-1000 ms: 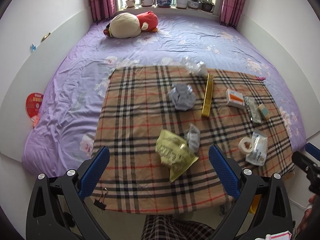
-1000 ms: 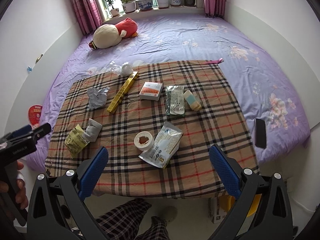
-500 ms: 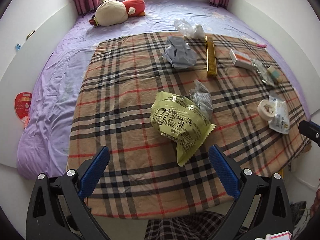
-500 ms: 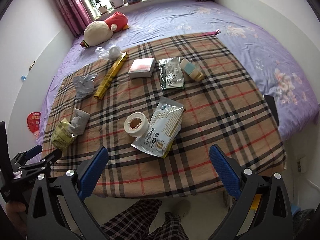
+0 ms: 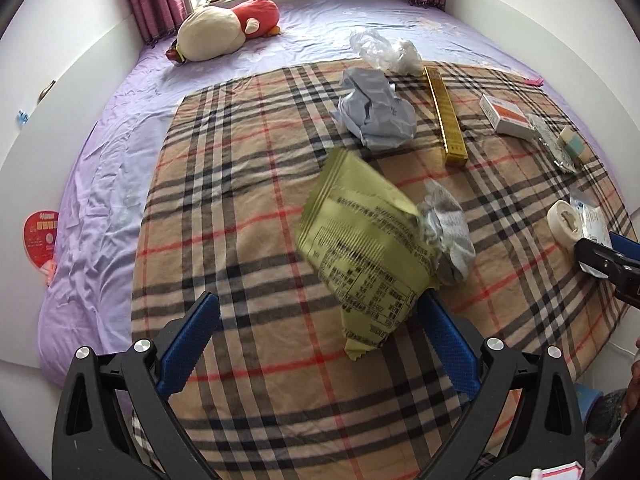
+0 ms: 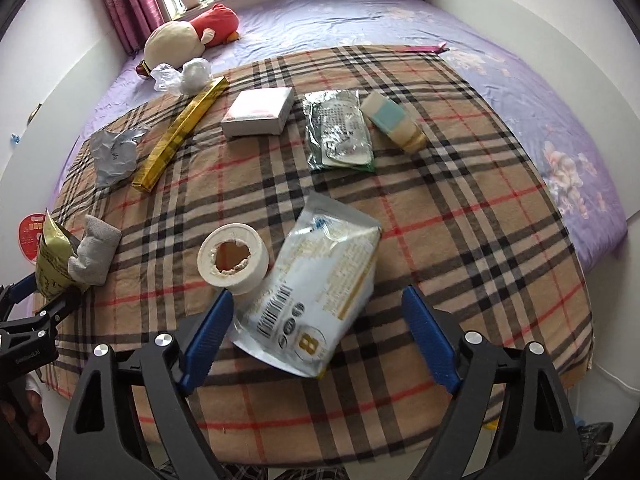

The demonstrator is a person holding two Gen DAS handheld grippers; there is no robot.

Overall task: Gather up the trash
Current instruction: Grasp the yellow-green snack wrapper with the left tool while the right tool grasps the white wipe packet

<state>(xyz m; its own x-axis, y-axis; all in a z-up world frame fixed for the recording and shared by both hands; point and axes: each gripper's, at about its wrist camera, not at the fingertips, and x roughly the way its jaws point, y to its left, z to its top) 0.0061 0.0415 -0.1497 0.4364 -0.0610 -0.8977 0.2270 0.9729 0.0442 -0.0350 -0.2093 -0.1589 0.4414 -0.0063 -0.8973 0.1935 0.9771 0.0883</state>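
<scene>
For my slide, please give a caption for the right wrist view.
Open right gripper descending over a white foil pouch beside a tape roll on the plaid blanket.

Tape roll [image 6: 233, 258] lies just left of pouch [image 6: 320, 298] on blanket [image 6: 460, 240].

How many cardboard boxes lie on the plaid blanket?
2. The long gold box lies near the blanket's far left side, by the crumpled grey wrapper. The flat white box lies to its right, beside the green foil packet. None seems hidden.
</scene>
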